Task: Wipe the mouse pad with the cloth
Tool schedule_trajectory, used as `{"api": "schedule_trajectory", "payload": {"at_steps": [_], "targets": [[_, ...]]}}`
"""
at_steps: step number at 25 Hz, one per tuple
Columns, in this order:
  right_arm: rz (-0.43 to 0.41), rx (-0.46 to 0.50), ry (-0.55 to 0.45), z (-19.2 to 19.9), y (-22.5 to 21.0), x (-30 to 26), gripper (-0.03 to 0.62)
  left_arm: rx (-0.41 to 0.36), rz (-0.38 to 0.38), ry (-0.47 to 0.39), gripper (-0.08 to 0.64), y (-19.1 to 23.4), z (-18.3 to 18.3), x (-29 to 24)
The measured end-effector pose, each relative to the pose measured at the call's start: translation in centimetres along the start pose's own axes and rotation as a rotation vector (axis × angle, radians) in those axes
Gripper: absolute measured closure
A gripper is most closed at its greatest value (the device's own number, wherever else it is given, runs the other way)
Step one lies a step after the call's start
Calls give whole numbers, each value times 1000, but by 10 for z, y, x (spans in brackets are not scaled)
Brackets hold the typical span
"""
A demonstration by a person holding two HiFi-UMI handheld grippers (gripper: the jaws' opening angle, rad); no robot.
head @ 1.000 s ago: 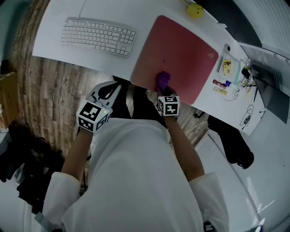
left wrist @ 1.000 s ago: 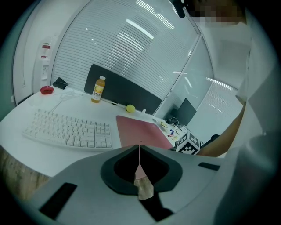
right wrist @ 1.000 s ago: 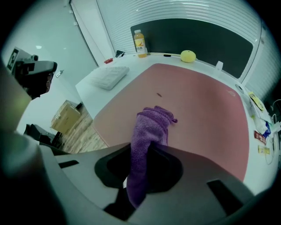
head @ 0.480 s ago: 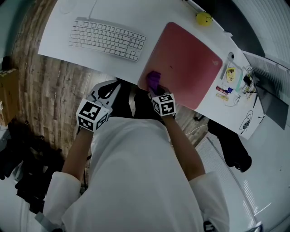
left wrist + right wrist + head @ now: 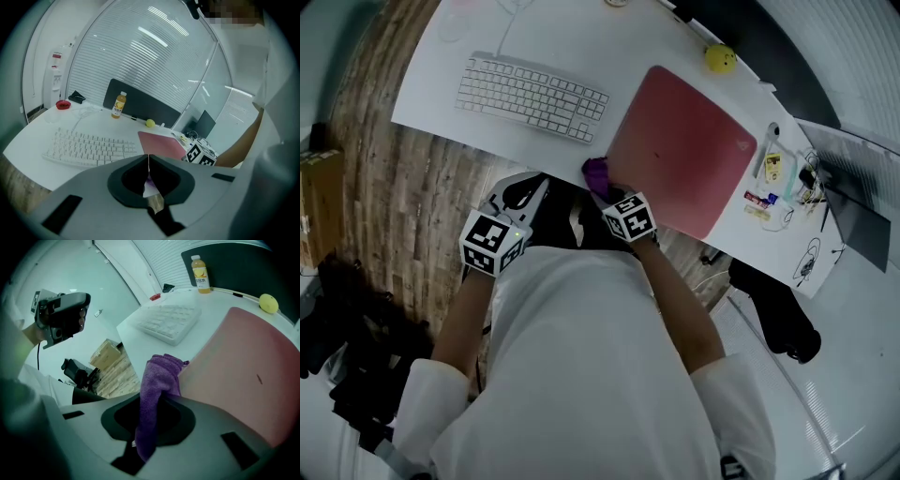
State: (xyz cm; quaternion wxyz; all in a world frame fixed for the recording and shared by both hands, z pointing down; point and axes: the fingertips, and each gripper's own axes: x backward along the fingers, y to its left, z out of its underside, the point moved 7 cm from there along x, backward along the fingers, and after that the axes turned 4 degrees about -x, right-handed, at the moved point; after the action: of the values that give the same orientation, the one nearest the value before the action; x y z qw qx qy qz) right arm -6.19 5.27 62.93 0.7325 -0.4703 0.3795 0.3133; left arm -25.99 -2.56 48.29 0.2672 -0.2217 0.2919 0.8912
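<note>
Right tongs (image 5: 607, 193): are clenching the cloth (image 5: 597, 172), which is filling the gap between the jaws and hanging down past them in a purple fold.
Cloth: is bunching up ahead of the right tongs and resting at the pad's near-left edge, touching the pad and lapping onto the white desk (image 5: 441, 84) beside it.
Pad (image 5: 684, 150): is lying flat on the desk, red, to the right of the keyboard, with most of its surface showing bare beyond the cloth.
Left tongs (image 5: 149, 161): are pressing their jaws together with nothing between them. They are hovering off the desk's near edge, on the keyboard's side, well apart from the pad.
Keyboard (image 5: 532, 97): is sitting white on the desk, to the left of the pad and near the cloth without touching it.
Ball (image 5: 720, 58): is sitting yellow just beyond the pad's far edge.
Bottle (image 5: 200, 273): is standing upright at the back of the desk, filled with orange drink, in front of a dark panel.
Person: is leaning over the desk in a white top, an arm reaching out to each pair of tongs.
</note>
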Motion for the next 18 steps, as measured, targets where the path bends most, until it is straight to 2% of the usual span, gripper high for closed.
{"api": "schedule_trajectory", "payload": {"at_steps": [4, 10, 18], "targets": [[-2, 63, -11, -9, 11, 10, 517, -6, 7, -13, 540, -4, -2, -1], [-13, 109, -101, -29, 5, 37, 517, -29, 23, -19, 540, -20, -13, -10], [-49, 101, -115, -34, -33, 33, 517, 7, -51, 2, 540, -42, -18, -28]]}}
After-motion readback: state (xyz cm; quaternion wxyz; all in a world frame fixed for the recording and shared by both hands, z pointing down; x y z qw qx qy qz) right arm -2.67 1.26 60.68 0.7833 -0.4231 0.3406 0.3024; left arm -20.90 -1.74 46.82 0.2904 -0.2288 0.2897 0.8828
